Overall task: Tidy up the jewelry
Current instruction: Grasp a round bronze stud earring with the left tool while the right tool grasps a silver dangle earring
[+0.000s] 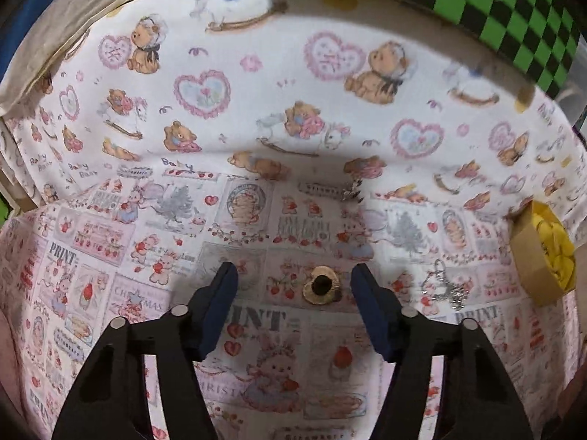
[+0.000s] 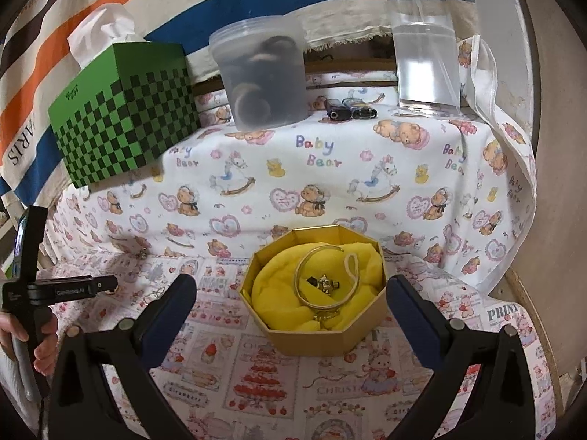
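Only leftward: gold earring (image 1: pixel 322 287) between jaws, untouched.

A green checked tissue box (image 2: pixel 124 113) stands at the back left on the raised part of the counter (image 2: pixel 367 154), a white tissue (image 2: pixel 102 25) poking from its top. Beside it is a cloudy plastic tub (image 2: pixel 262 73) holding dark round things. Two small dark lighters (image 2: pixel 348 110) lie between the tub and a clear pump bottle (image 2: pixel 422 44). Teddy-bear cloth (image 1: pixel 256 55) covers the step; a strawberry-print cloth (image 1: pixel 110 256) lies in front. A striped banner (image 2: pixel 73 18) hangs behind.
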Tool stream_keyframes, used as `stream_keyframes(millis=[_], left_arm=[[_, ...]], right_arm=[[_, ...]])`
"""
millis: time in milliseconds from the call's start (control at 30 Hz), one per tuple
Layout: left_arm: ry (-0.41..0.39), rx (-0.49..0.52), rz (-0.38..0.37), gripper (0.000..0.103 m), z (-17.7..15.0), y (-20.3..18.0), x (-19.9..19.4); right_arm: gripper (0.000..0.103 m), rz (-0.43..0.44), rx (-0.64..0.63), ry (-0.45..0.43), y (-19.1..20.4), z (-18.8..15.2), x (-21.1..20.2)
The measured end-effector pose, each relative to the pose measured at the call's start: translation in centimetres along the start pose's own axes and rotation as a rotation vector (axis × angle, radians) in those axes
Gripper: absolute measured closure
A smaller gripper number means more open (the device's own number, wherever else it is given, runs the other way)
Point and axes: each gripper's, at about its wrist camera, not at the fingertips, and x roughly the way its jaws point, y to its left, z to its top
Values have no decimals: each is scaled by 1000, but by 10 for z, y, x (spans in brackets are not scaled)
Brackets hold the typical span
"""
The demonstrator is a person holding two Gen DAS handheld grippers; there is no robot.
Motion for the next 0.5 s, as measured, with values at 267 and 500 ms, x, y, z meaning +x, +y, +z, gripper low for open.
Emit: stream_keyframes(millis=[267, 500], left_arm=[[-14, 63, 56, 61, -5, -6, 4], [-23, 67, 31, 83, -2, -11, -5]], right_arm=[[0, -15, -22, 15, 3, 0, 3], [0, -15, -69, 14, 10, -1, 2]])
